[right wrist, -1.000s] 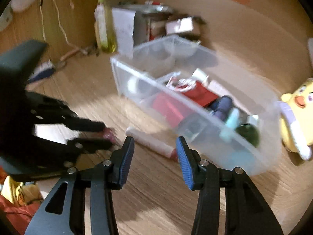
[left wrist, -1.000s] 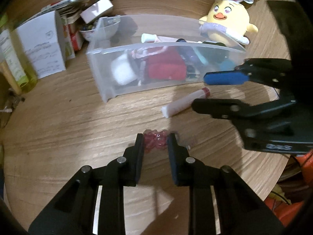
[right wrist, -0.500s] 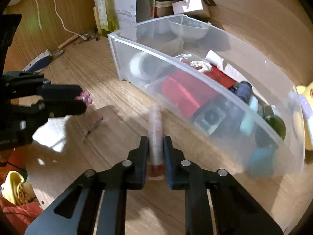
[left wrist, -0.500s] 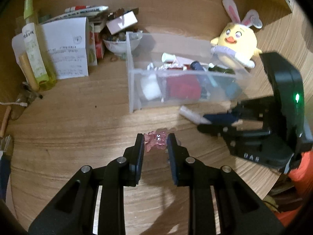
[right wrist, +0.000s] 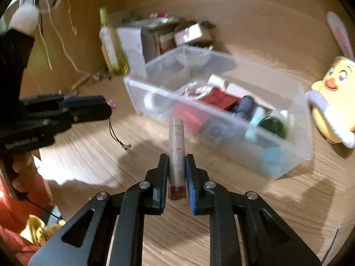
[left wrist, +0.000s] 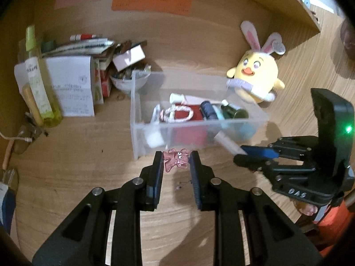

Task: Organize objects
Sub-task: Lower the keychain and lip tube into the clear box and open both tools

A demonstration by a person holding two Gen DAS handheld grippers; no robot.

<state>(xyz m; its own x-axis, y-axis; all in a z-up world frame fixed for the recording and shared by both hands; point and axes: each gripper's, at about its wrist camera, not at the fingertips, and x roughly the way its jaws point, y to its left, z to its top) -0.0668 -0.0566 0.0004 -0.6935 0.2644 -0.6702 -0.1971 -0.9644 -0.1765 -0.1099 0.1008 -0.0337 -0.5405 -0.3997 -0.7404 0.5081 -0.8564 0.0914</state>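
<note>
left wrist view: the left gripper [left wrist: 176, 163] pinches a small translucent pink figure charm [left wrist: 176, 161] between its blue pads, lifted clear of the round wooden table [left wrist: 73, 166], just in front of the near wall of the clear plastic storage bin [left wrist: 142, 115]. a thin cord dangles beneath it. to do this step well, i judge the charm should go up over that near wall before the pads part, so the cord does not snag on the rim. a second ago the charm lay on the table and the bin looked closer; now it hangs in the air with the bin lower in the frame.

right wrist view: the right gripper [right wrist: 176, 174] is pressed onto a slim beige cosmetic tube with a dark red cap [right wrist: 176, 150], which points toward the bin's near wall and sits off the table. i judge it needs raising and tilting to clear the rim, keeping apart from the left gripper. a second ago these jaws stood spread with the tube lying on the table ahead; they have since closed around it.
</note>
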